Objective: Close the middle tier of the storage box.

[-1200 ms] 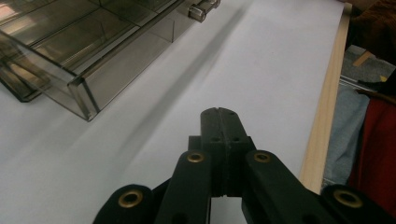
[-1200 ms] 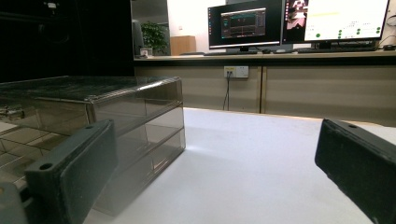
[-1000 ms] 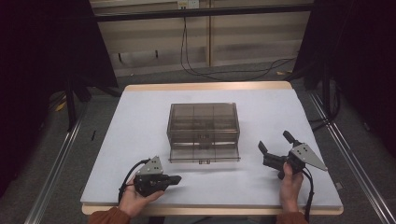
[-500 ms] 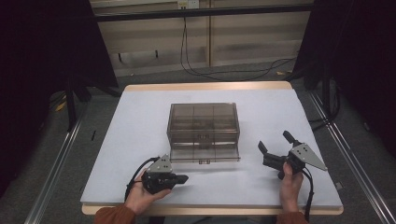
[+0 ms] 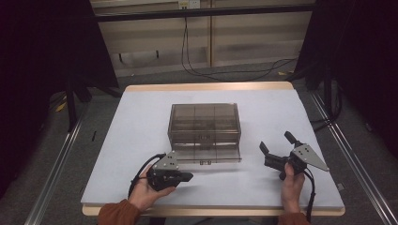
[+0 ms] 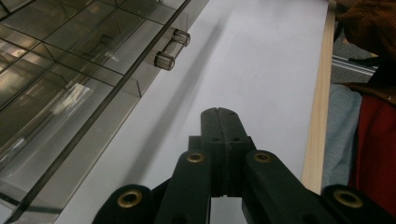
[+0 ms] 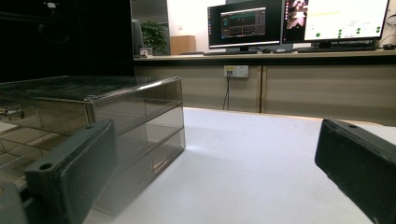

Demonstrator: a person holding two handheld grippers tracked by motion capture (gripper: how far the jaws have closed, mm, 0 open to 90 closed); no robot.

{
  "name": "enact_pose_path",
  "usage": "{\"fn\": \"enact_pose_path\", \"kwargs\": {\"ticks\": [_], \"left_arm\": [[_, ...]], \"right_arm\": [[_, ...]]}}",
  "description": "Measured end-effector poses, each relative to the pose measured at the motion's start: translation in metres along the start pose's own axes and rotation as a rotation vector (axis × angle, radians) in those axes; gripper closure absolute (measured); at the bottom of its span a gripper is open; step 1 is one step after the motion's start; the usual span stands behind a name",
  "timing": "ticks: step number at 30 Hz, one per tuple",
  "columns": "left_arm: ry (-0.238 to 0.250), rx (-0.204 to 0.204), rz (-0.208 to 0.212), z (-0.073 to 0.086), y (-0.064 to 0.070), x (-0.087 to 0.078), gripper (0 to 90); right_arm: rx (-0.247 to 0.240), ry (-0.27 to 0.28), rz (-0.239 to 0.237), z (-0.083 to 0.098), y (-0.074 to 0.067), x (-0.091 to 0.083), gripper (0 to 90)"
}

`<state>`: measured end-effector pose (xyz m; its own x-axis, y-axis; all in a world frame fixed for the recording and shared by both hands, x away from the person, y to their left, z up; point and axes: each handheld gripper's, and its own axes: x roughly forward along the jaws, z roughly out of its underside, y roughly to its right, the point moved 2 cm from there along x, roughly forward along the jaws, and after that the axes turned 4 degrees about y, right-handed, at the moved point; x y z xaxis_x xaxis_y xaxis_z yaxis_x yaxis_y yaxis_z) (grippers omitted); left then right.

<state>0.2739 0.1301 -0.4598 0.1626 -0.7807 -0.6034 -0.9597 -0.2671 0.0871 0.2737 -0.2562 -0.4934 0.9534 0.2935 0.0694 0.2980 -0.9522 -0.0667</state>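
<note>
White table top (image 5: pixel 141 122), dark room around. Smoky transparent plastic drawer cabinet (image 5: pixel 204 125) at centre, bottom drawer (image 5: pixel 206 156) pulled out toward near edge, apparently empty. Left gripper (image 5: pixel 187 177) just before drawer front, jaws pressed together, gripping nothing. Right gripper (image 5: pixel 277 149) right of cabinet, jaws wide apart.

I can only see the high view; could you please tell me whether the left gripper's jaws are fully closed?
Observer: Yes. In the left gripper view, the left gripper has its jaws pressed together with nothing between them.
Operator: Thank you. What lies ahead of it?
Observer: The pulled-out drawer runs along its left, and the drawer's clear handle sits ahead of the jaws.
Operator: And the right gripper?
Observer: In its own view, the right gripper has its jaws wide apart and empty, with the drawer box behind one jaw.
</note>
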Motion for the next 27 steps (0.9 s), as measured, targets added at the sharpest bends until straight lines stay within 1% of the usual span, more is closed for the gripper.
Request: {"fn": "enact_pose_path", "kwargs": {"ticks": [1,4,5,7,12,13,15,18,20,21,22,23,24,25,27], "left_arm": [[0.005,-0.005,0.002,0.0,0.0,0.002,90.0],[0.003,-0.004,0.002,-0.002,-0.002,0.003,90.0],[0.015,-0.013,0.006,-0.004,-0.002,0.005,90.0],[0.011,0.003,0.012,-0.008,-0.003,0.009,90.0],[0.036,0.003,0.02,-0.015,-0.006,0.016,90.0],[0.054,-0.002,0.025,-0.015,-0.006,0.018,90.0],[0.053,-0.007,0.021,-0.014,-0.006,0.021,90.0],[0.045,-0.003,0.022,-0.012,-0.007,0.024,90.0],[0.05,-0.011,0.017,-0.011,-0.007,0.025,90.0],[0.034,-0.004,0.016,-0.01,-0.008,0.024,90.0],[0.051,-0.013,0.02,-0.009,-0.008,0.026,90.0],[0.045,-0.019,0.014,-0.008,-0.009,0.026,90.0],[0.053,-0.024,0.013,-0.008,-0.009,0.027,90.0],[0.037,-0.018,0.006,-0.007,-0.01,0.026,90.0],[0.046,-0.025,0.001,-0.007,-0.012,0.026,90.0]], "right_arm": [[0.0,0.0,0.0,0.0,0.0,0.0,0.0],[-0.002,0.004,0.002,0.0,0.0,0.0,0.0],[-0.003,0.003,0.001,0.0,0.0,0.0,0.0],[-0.001,0.0,0.0,0.0,0.0,0.0,0.0],[-0.001,0.0,0.0,0.0,0.0,0.0,0.0],[-0.001,-0.001,0.001,0.0,0.0,0.0,0.0],[-0.003,0.003,0.001,0.0,-0.001,0.0,0.0],[-0.005,0.001,0.001,0.0,0.0,0.0,0.0],[-0.006,0.0,0.0,0.0,0.0,0.0,0.0],[-0.006,0.002,0.002,0.0,-0.001,0.0,0.0],[-0.005,0.002,0.004,0.0,-0.001,0.0,0.0],[-0.005,0.002,0.002,0.0,0.0,0.0,0.0],[-0.006,-0.002,0.001,0.0,0.0,0.0,0.0],[-0.007,-0.001,0.001,0.0,0.0,0.0,0.0],[-0.006,0.001,-0.001,0.0,0.0,0.0,0.0]]}}
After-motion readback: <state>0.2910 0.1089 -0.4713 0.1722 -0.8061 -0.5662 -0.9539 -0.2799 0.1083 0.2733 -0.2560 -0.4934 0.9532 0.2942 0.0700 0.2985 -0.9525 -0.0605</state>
